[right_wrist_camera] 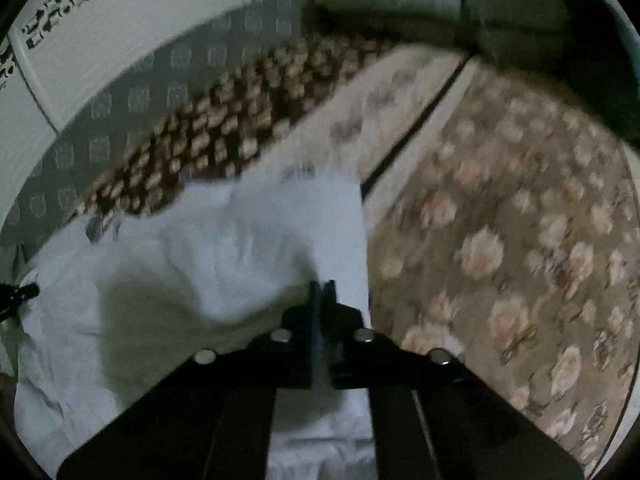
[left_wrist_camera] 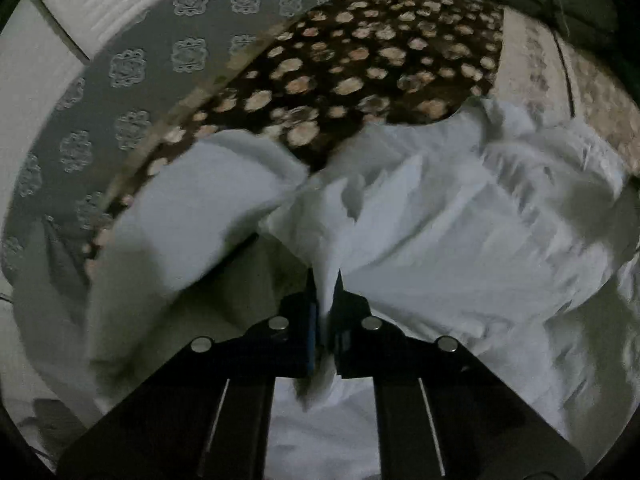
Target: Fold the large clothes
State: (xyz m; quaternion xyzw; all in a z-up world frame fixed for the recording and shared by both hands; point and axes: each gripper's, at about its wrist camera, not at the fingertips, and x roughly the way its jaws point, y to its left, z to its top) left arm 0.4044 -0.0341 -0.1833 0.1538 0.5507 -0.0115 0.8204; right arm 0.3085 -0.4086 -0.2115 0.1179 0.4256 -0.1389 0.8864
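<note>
White garment [left_wrist_camera: 420,220]: crumpled on bed, spread ahead of both grippers. Left gripper [left_wrist_camera: 326,280] jaws pinch a raised fold; right gripper [right_wrist_camera: 323,292] jaws clamp its right-hand edge.

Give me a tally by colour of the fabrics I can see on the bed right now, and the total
White: 1, the white garment, pinched by the left gripper and the right gripper.
Dark brown with pale flowers: 1, the brown blanket.
Beige floral: 1, the beige bedspread.
Total: 3
</note>
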